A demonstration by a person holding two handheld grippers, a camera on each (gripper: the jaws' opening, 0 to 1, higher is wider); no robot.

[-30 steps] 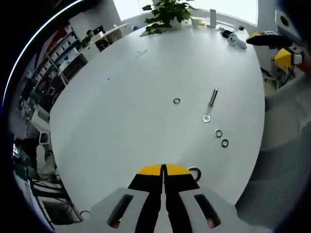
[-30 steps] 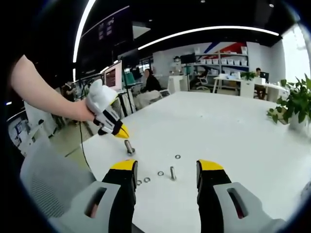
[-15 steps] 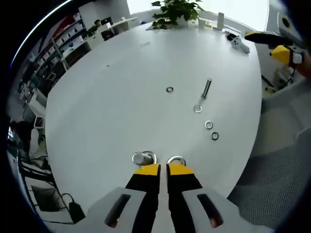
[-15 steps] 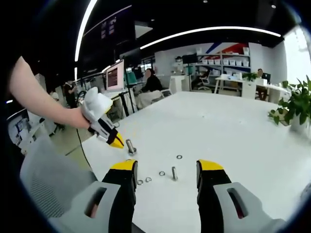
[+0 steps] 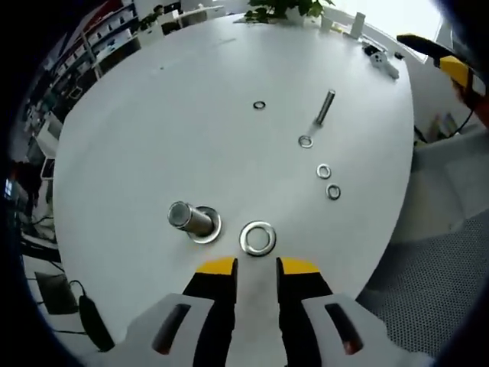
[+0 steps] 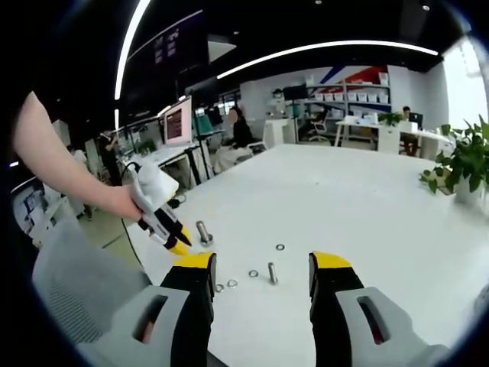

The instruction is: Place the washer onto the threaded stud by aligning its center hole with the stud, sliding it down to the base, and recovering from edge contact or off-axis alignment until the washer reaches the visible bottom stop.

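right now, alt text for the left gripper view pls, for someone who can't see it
The left gripper, jaws slightly parted and empty, hovers over a large washer lying flat on the white table beside an upright threaded stud. Farther off are a second stud and four small washers.

- Light: bright, even daylight from windows (image 5: 397, 11) behind the plant (image 6: 462, 164); curved ceiling strips (image 6: 328, 50) glow overhead.
- Table (image 5: 191, 115): white, near overexposed, faint soft shadows.
- Distortion: strong fisheye bending at edges.
- Focus: sharp centre, background softer.
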